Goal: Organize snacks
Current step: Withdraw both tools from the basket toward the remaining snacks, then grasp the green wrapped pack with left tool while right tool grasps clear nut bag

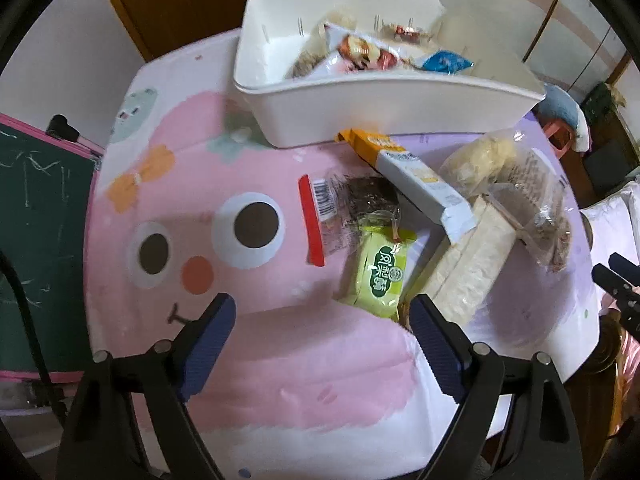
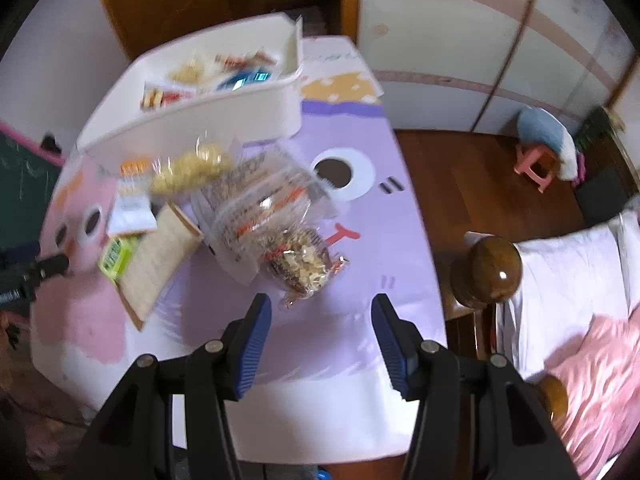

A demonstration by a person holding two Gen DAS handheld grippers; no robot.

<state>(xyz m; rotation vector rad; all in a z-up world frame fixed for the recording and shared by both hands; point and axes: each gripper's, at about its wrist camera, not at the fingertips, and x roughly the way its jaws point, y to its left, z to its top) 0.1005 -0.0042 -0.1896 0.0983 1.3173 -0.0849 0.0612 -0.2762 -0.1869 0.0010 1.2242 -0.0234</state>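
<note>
A white bin point(image 1: 384, 108) at the table's far side holds several snack packets; it also shows in the right wrist view point(image 2: 192, 128). In front of it lie loose snacks: a green packet point(image 1: 380, 272), a red-edged seaweed packet point(image 1: 336, 212), a grey and orange box point(image 1: 416, 180), a wafer pack point(image 1: 472, 264) and clear bags point(image 1: 516, 184). My left gripper point(image 1: 320, 320) is open and empty just short of the green packet. My right gripper point(image 2: 320, 320) is open and empty, just short of a clear bag of mixed snacks point(image 2: 300, 260).
The table wears a pink and purple cartoon cloth point(image 1: 280, 360). A green chalkboard point(image 1: 40, 240) stands at the left. A wooden bedpost point(image 2: 486, 272) and a bed with pink bedding point(image 2: 592, 360) lie to the right. A pink stool point(image 2: 536, 164) stands on the floor.
</note>
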